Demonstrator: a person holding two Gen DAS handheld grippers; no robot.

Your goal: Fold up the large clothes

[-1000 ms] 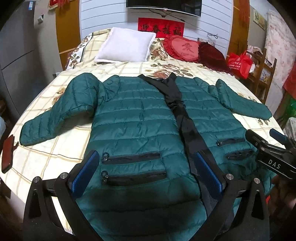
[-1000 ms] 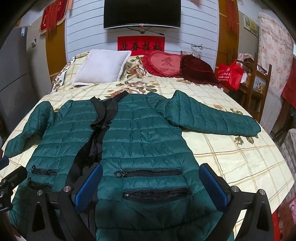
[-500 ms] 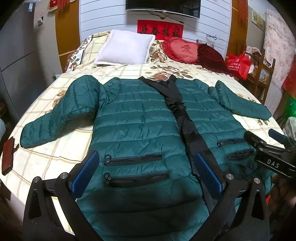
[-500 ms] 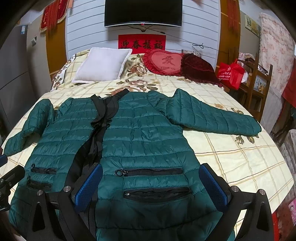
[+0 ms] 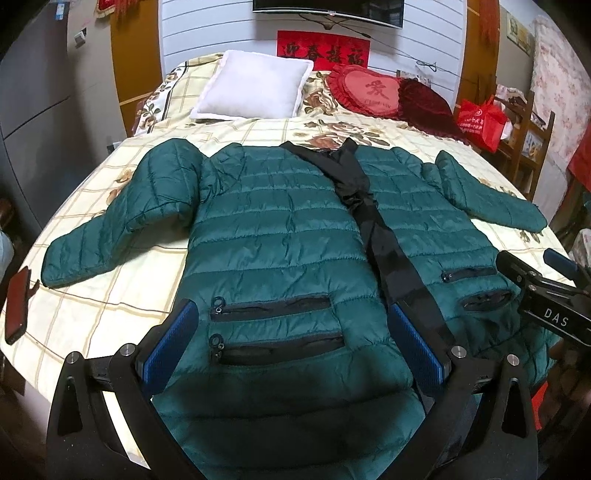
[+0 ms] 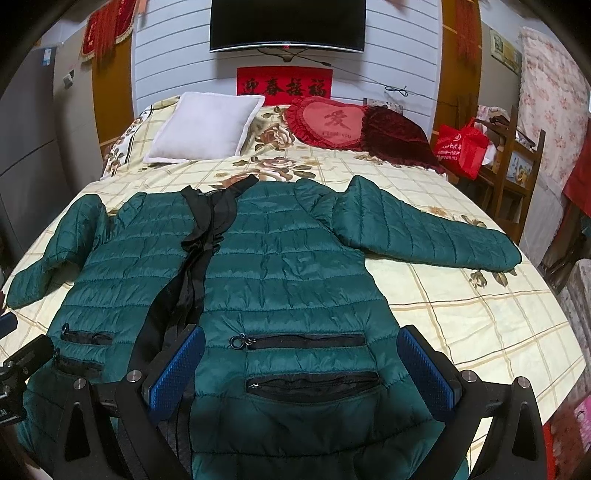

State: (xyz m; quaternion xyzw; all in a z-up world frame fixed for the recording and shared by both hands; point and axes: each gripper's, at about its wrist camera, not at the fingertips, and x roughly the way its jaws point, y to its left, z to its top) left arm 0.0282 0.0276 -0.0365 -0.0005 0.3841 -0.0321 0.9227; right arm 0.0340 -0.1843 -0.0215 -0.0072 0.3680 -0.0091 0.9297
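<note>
Dim indoor light, sharp focus, fisheye-bent edges, dark vignetted corners.

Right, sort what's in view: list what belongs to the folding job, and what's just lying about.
For the job:
green puffer jacket
left gripper, open
right gripper, open

Lying about:
white pillow
red heart cushion
dark red cushion
red bag
phone

One green jacket (image 5: 280,236) with two sleeves and four zipped pockets. Three cushions at head edge of bed (image 5: 110,302): one white (image 5: 251,86), one red heart (image 5: 369,92), one dark red (image 5: 424,103). One red bag (image 5: 480,123). One television (image 6: 288,24).
</note>
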